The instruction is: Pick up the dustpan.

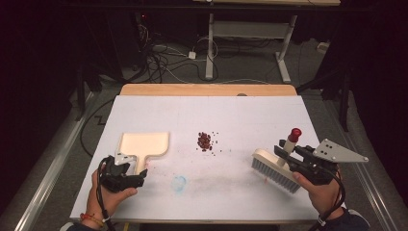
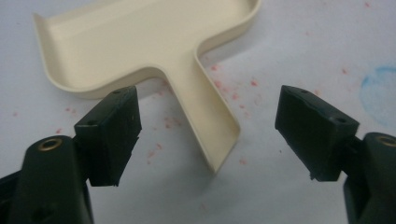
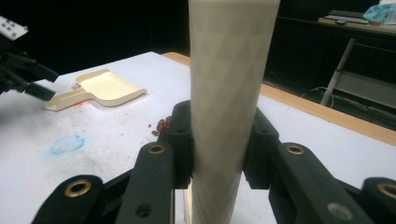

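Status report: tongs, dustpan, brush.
Left tongs open, astride dustpan handle. Right tongs shut on brush handle. Red bits mid-table, unobstructed.

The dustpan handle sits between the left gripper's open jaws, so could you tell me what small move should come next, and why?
Probably close the left gripper on the dustpan handle. Its jaws stand open on either side of the handle without touching it, while the right gripper is already clamped on the brush handle. The pile of red bits waits unswept between them, so the pan must be held first.

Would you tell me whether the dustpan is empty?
Empty: the dustpan shows a bare cream inside, and the red bits lie apart on the table.
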Demonstrator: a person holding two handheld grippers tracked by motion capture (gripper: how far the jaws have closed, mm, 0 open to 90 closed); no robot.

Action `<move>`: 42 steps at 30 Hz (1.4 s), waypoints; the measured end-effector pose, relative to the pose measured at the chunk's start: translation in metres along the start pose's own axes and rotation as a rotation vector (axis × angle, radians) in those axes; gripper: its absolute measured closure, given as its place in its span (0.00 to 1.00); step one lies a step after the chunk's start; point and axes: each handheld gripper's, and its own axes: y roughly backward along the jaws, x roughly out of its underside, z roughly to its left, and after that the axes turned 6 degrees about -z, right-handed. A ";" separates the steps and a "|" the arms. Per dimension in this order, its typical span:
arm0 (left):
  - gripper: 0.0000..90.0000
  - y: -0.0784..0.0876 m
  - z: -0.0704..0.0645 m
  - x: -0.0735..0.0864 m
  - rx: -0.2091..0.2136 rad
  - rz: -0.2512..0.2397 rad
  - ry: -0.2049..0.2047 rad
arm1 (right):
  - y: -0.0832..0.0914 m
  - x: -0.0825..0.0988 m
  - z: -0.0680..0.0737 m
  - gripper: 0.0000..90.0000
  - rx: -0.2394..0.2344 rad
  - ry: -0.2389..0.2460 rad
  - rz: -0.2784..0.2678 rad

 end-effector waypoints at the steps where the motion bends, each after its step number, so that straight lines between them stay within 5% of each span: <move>1: 0.26 -0.002 0.002 -0.006 -0.011 0.033 0.012 | 0.000 0.000 0.000 0.77 -0.001 0.001 0.002; 8: 0.32 -0.028 0.008 -0.009 0.032 0.120 0.069 | -0.001 0.000 0.002 0.77 0.008 0.002 0.009; 12: 0.37 -0.044 0.013 -0.012 0.006 0.145 0.091 | -0.001 0.000 0.002 0.77 0.014 0.003 0.009; 20: 0.53 -0.051 0.022 -0.016 0.020 0.119 0.107 | -0.001 0.001 0.001 0.77 0.017 0.001 0.011; 24: 0.70 -0.053 0.031 -0.018 0.042 0.114 0.077 | -0.001 0.001 0.001 0.77 0.018 0.004 0.007; 31: 0.71 -0.052 0.032 -0.023 0.051 0.133 0.020 | -0.001 0.001 0.000 0.77 0.020 0.002 0.007; 37: 0.71 -0.033 0.027 -0.030 0.047 0.105 -0.038 | -0.002 0.002 0.000 0.78 0.024 -0.005 0.012; 42: 0.71 -0.021 0.017 -0.030 0.088 0.098 -0.067 | -0.002 0.003 -0.002 0.78 0.028 -0.002 0.012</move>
